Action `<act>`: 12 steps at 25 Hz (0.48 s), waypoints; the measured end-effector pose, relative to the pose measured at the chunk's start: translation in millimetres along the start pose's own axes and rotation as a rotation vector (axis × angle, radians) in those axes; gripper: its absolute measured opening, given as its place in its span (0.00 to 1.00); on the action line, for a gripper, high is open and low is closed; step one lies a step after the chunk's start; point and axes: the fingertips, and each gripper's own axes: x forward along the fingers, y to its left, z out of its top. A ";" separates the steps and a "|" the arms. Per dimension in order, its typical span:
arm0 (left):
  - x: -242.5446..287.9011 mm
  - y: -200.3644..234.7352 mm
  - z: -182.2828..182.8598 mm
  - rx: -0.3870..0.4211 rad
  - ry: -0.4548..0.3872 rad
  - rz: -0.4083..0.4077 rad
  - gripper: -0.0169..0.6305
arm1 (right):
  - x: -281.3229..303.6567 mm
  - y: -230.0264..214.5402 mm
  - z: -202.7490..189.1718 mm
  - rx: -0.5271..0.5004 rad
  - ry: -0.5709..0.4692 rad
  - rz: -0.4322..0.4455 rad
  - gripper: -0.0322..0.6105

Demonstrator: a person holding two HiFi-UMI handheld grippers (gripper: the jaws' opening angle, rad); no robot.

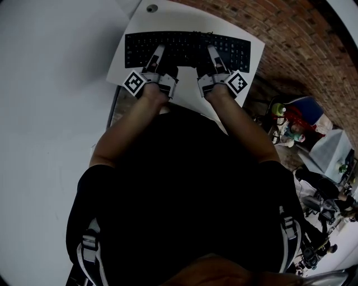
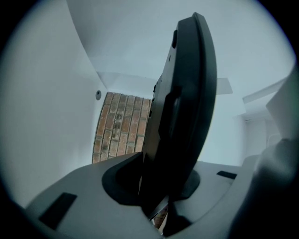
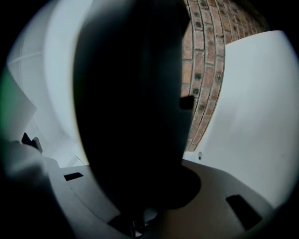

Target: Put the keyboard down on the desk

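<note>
A black keyboard is held level over the white desk in the head view. My left gripper is shut on its near edge left of the middle. My right gripper is shut on the same edge right of the middle. In the left gripper view the keyboard stands edge-on, clamped in the left gripper. In the right gripper view the keyboard fills the middle as a dark slab gripped by the right gripper. Brick shows between keyboard and desk, so they are apart.
The desk has a round cable hole behind the keyboard, also seen as the hole in the left gripper view. A brick surface lies to the right. Bags and coloured clutter sit at the right. A white wall is on the left.
</note>
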 end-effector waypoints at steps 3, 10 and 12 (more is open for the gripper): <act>-1.2 -15.7 0.5 0.008 0.001 -0.002 0.18 | 1.2 15.3 -3.1 -0.004 0.002 0.000 0.26; -4.7 -20.9 3.1 0.004 -0.002 0.012 0.18 | 2.8 20.6 -7.8 0.011 0.004 -0.005 0.26; -4.8 -22.6 3.5 0.005 -0.003 0.016 0.18 | 3.5 23.6 -9.4 0.015 0.008 -0.005 0.26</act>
